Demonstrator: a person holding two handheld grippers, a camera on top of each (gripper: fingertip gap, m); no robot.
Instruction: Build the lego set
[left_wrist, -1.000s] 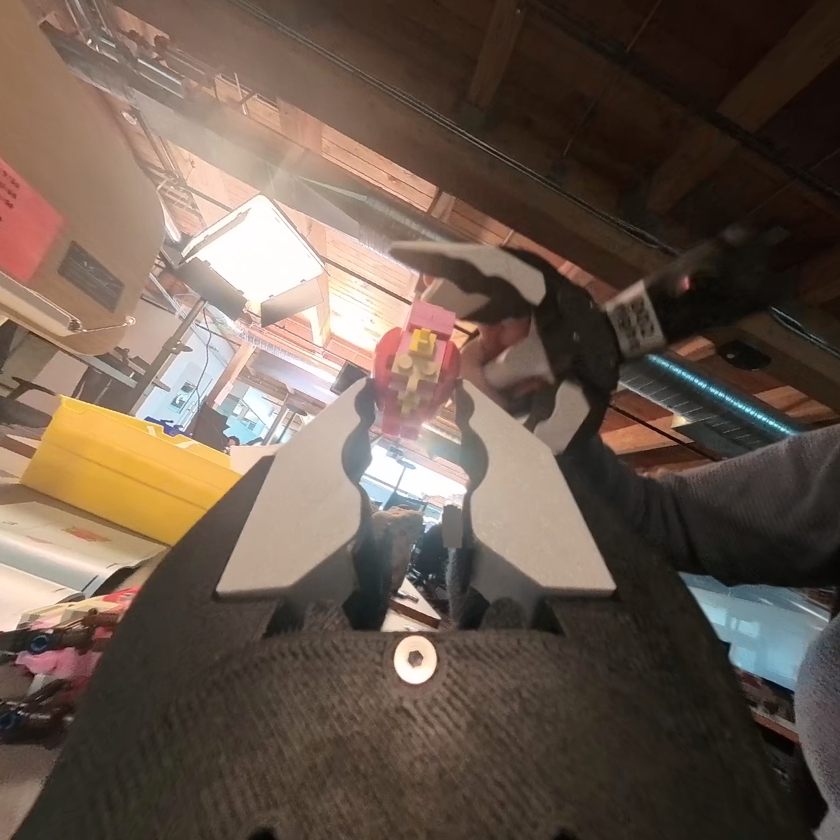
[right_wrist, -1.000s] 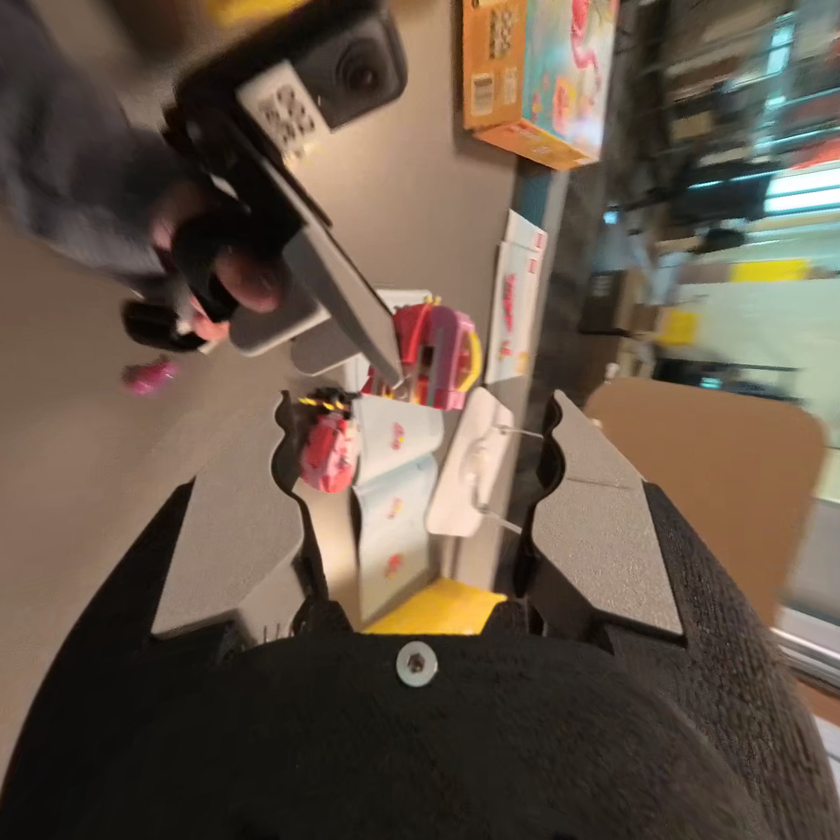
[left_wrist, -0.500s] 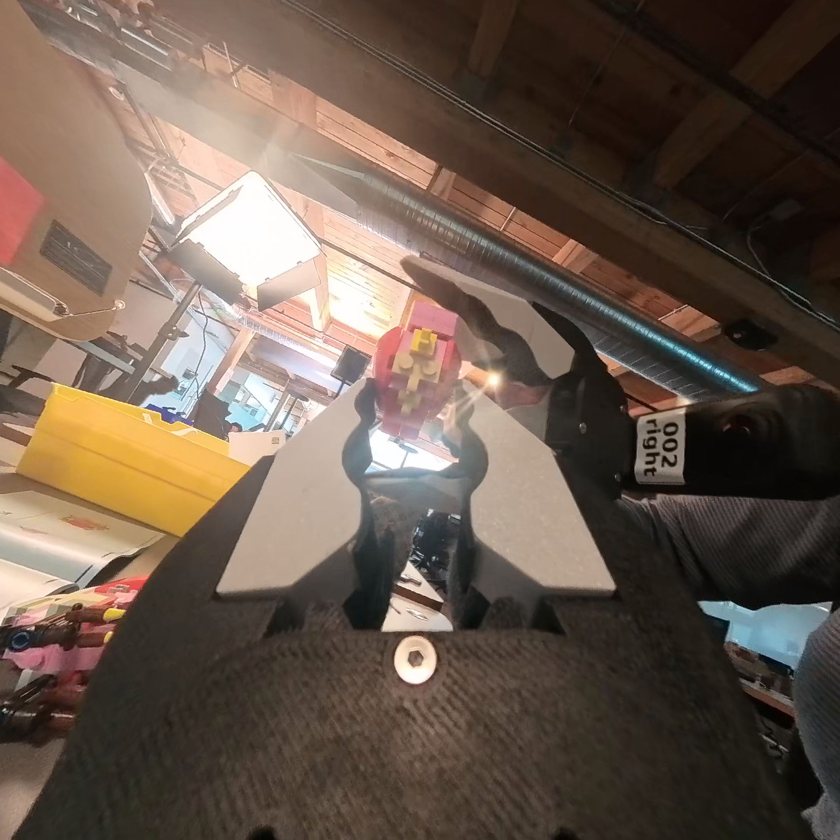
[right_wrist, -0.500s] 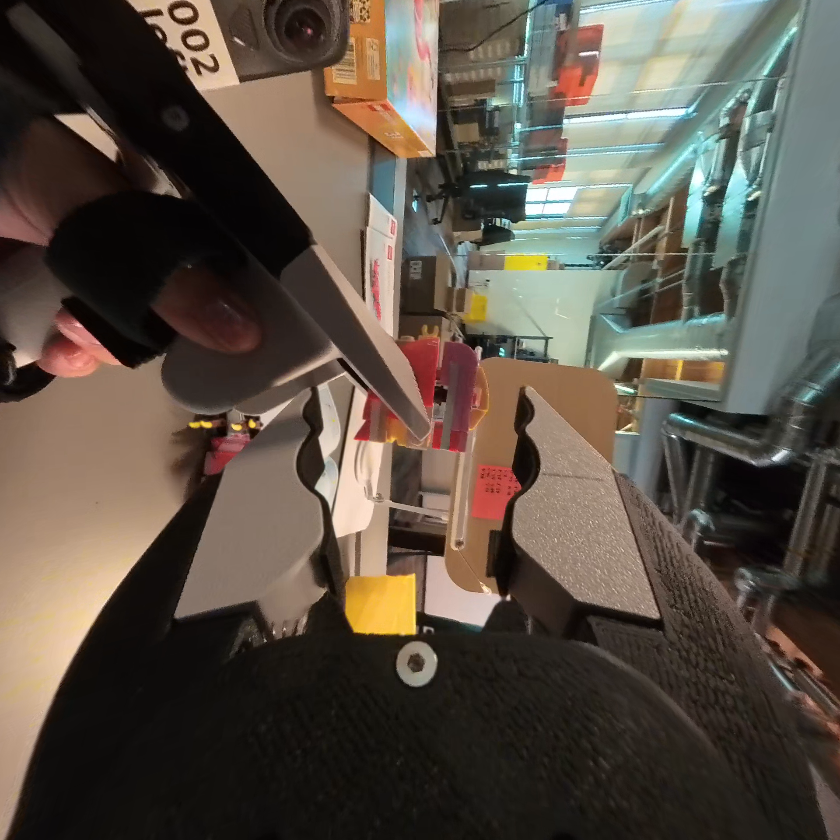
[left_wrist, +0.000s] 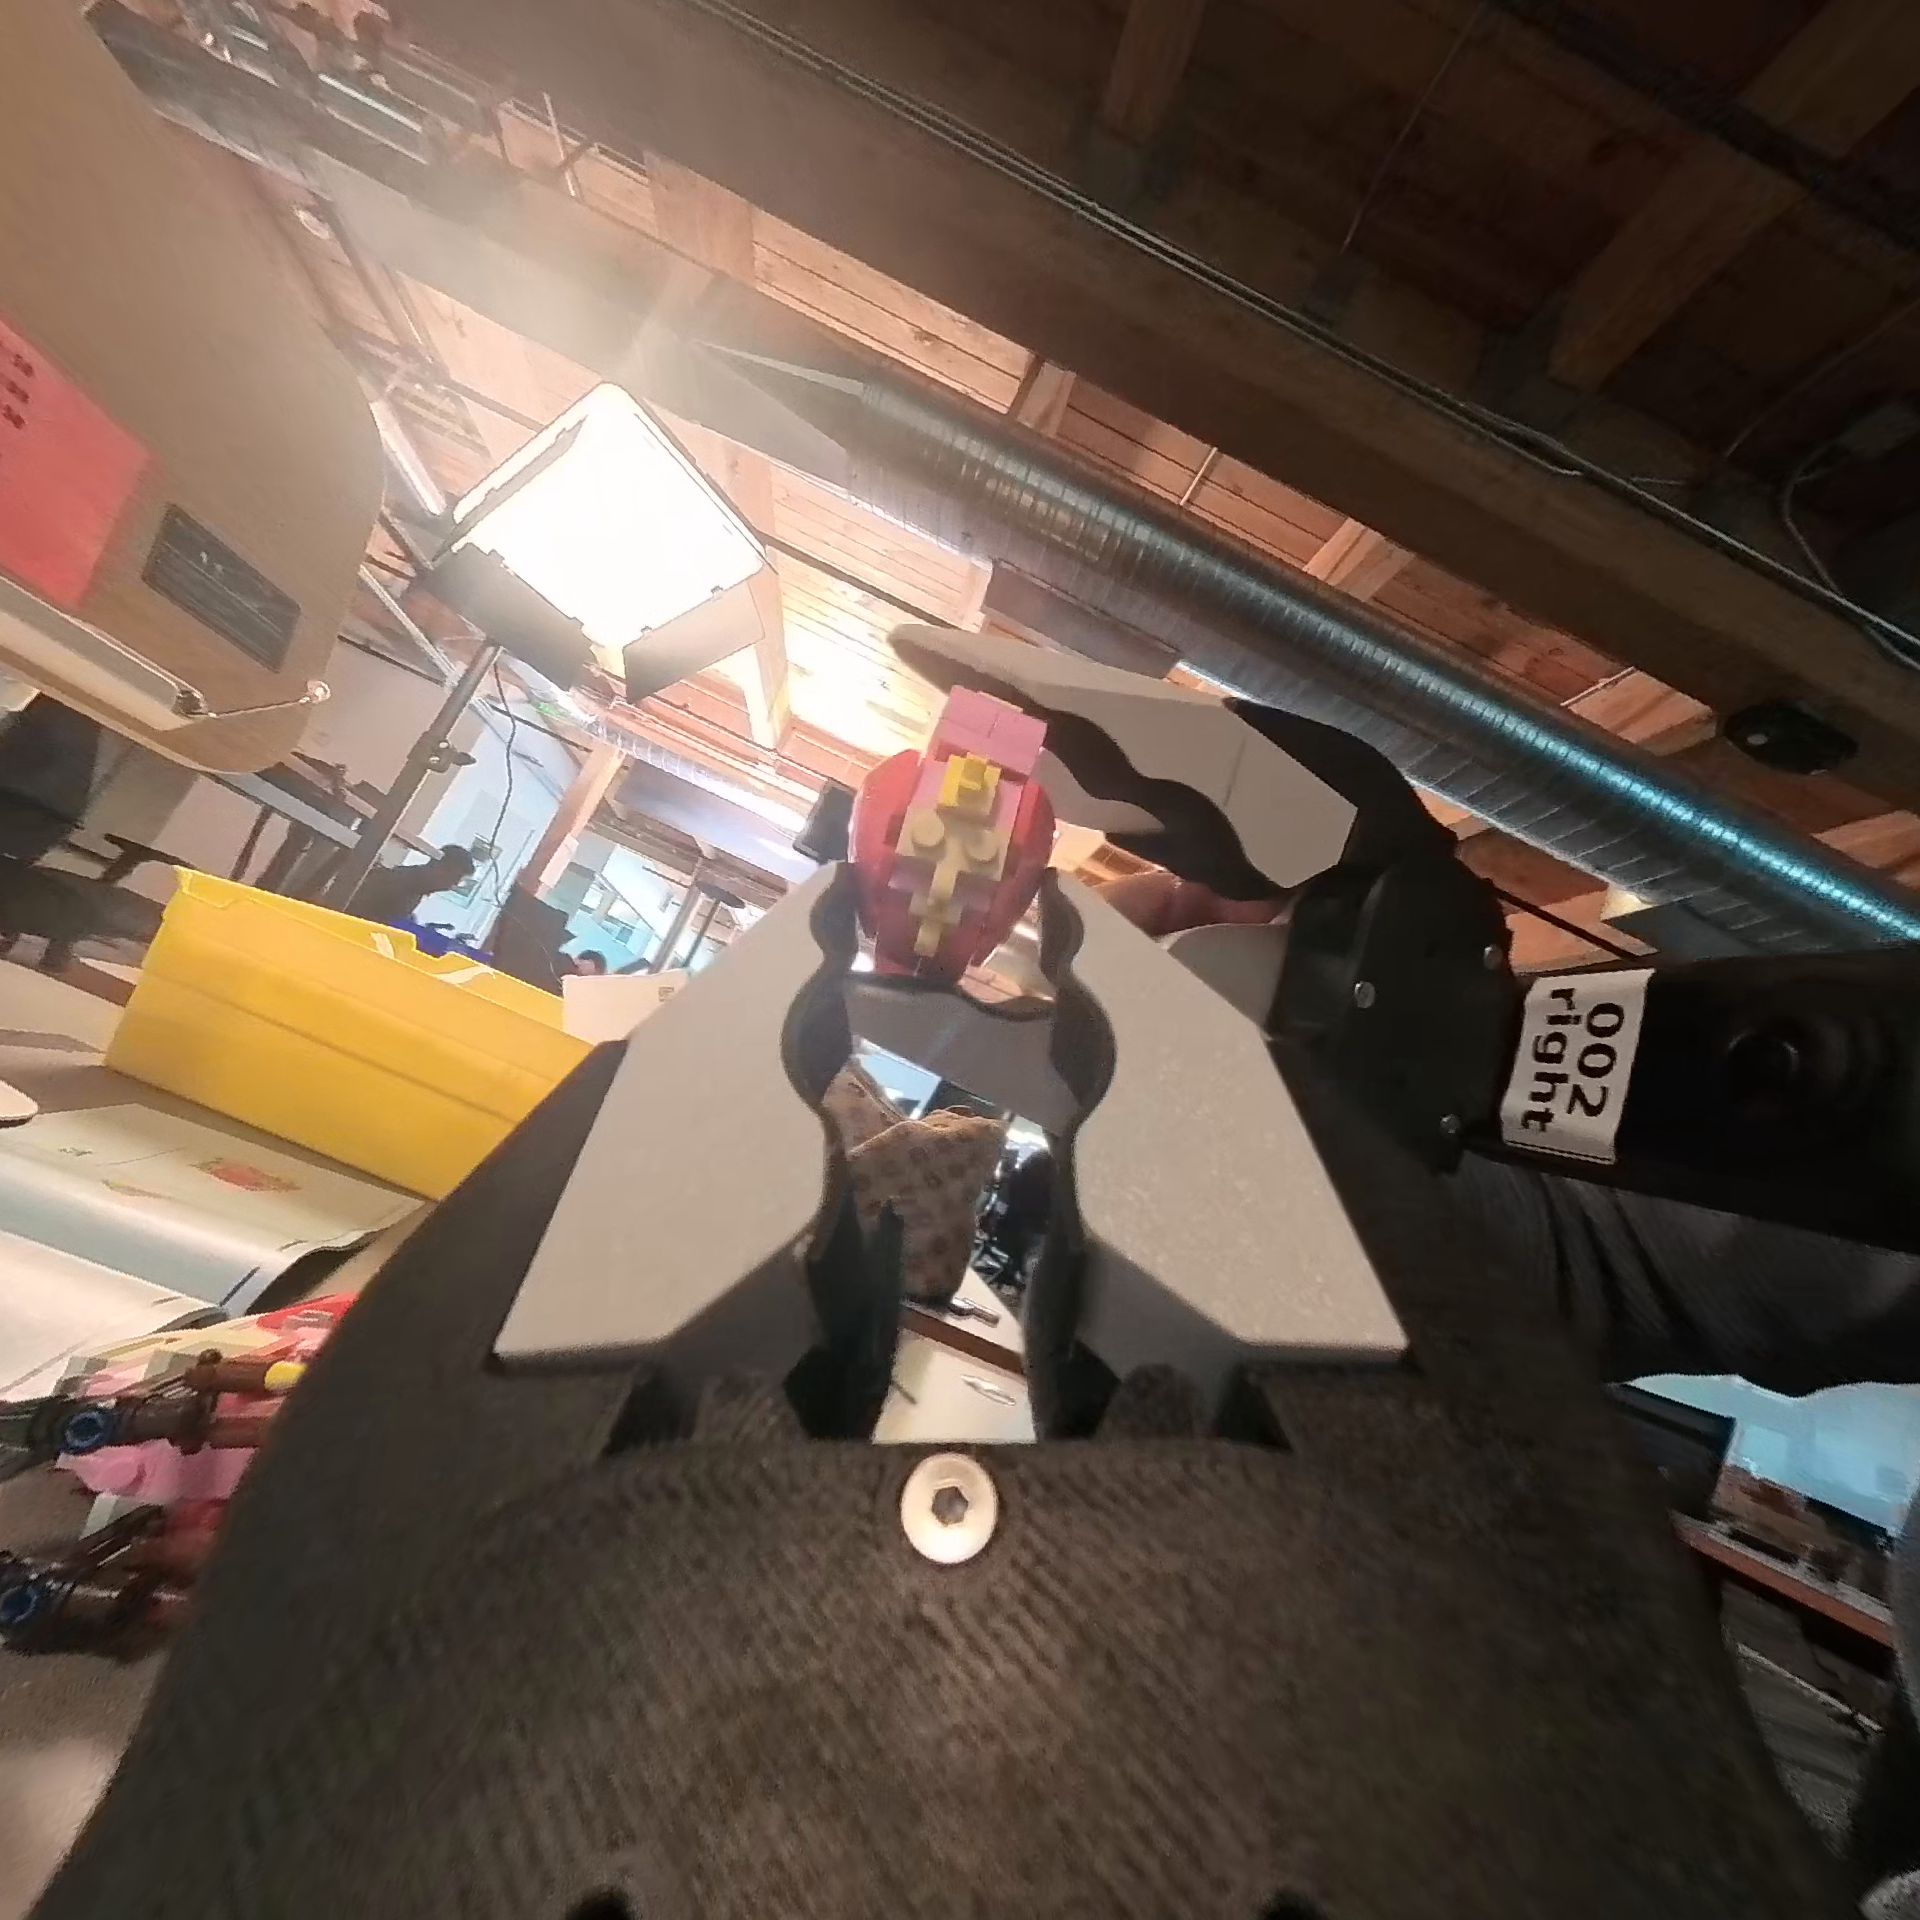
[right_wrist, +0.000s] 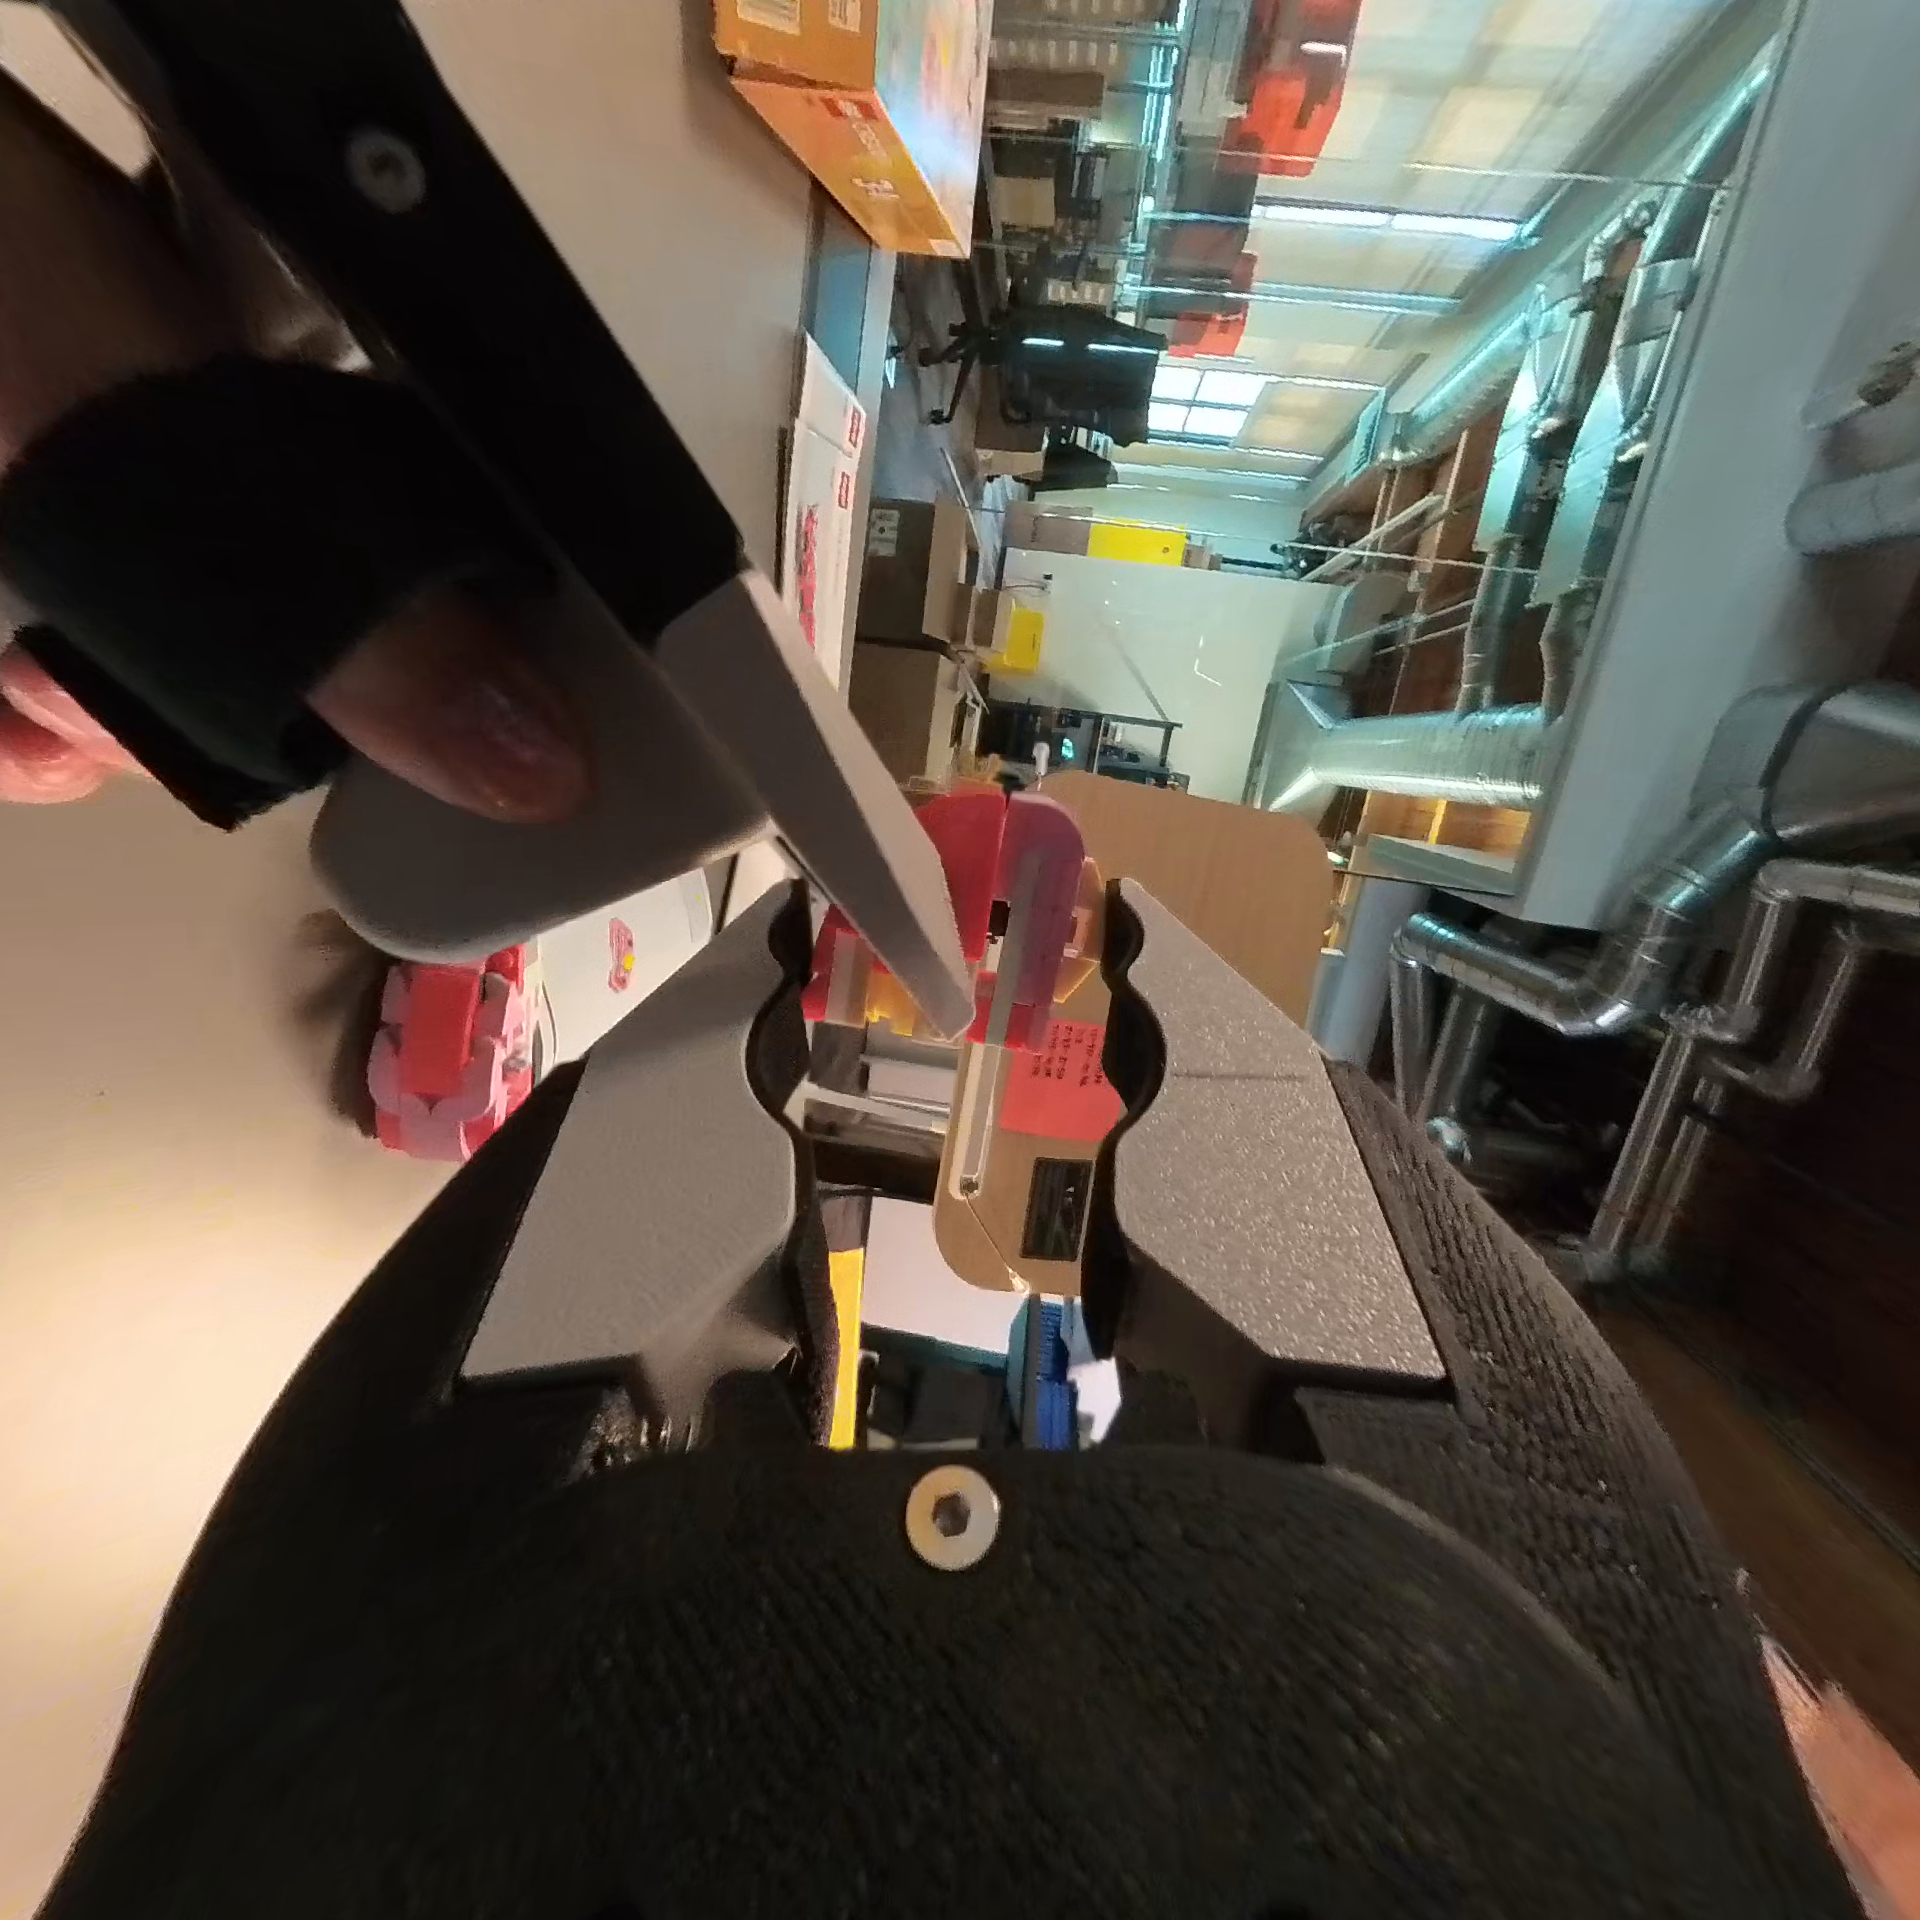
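Note:
My left gripper is shut on a small brick model of red, pink and yellow pieces and holds it up in the air. My right gripper comes in from the side. Its two pads lie against opposite ends of the same model. In the left wrist view its upper finger rests on the pink top, and its lower finger runs under the model. One left finger crosses in front of the model in the right wrist view. A hand grips the left tool.
A yellow bin stands on the table at the left, with open booklets before it. A second red and pink brick build lies on the table. An orange box sits farther back. A bright lamp panel hangs above. My left and right fingertips are right by each other.
My right gripper swung in around the held model and narrowed its jaws until the pads reached it. My left gripper kept its hold and barely moved.

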